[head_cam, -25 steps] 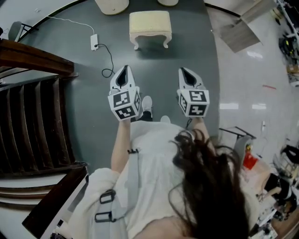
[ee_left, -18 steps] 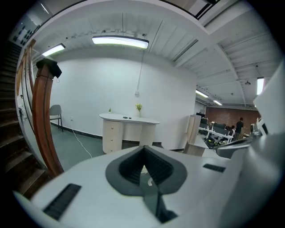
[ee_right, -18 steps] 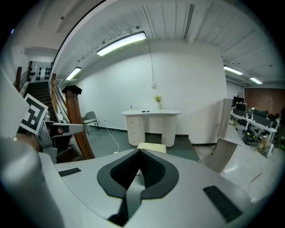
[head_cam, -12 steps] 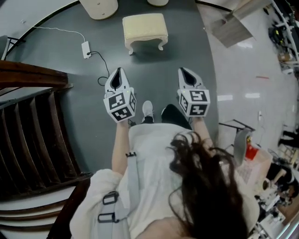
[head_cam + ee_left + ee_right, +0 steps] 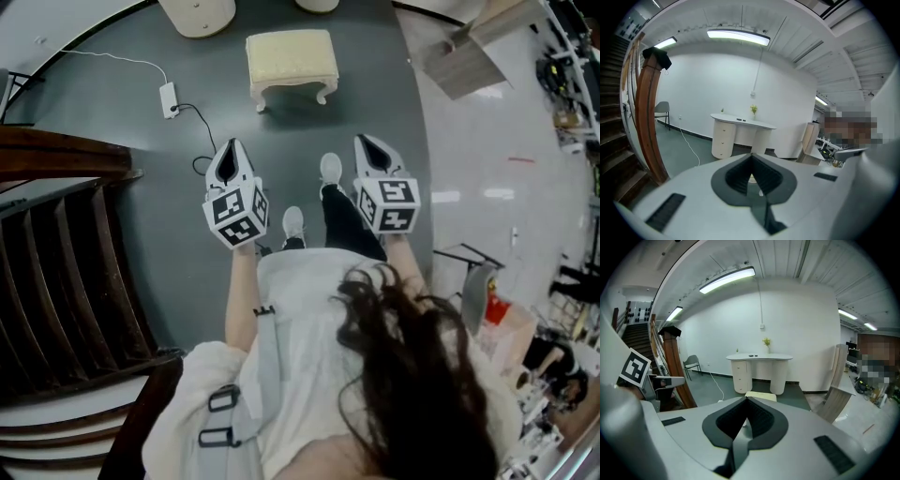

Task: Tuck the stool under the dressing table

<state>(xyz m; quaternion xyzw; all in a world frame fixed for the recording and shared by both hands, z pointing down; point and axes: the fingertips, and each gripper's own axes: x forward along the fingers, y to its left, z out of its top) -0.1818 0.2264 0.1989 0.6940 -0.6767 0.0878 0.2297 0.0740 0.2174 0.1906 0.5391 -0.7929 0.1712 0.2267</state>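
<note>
Grey floor (image 5: 281, 141) lies open straight ahead to the stool (image 5: 292, 56). Staircase (image 5: 66, 253) crowds the left, with a power strip (image 5: 170, 98) on the floor near it.

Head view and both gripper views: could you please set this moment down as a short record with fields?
stool: cream padded stool with curved legs, standing on the dark grey floor in front of the table, not yet tucked under
table: white curved dressing table
left gripper: shut, empty
right gripper: shut, empty
contact: neither gripper touches the stool; both point towards it
nearby: white power strip left of the stool; dark wooden staircase at the left
</note>
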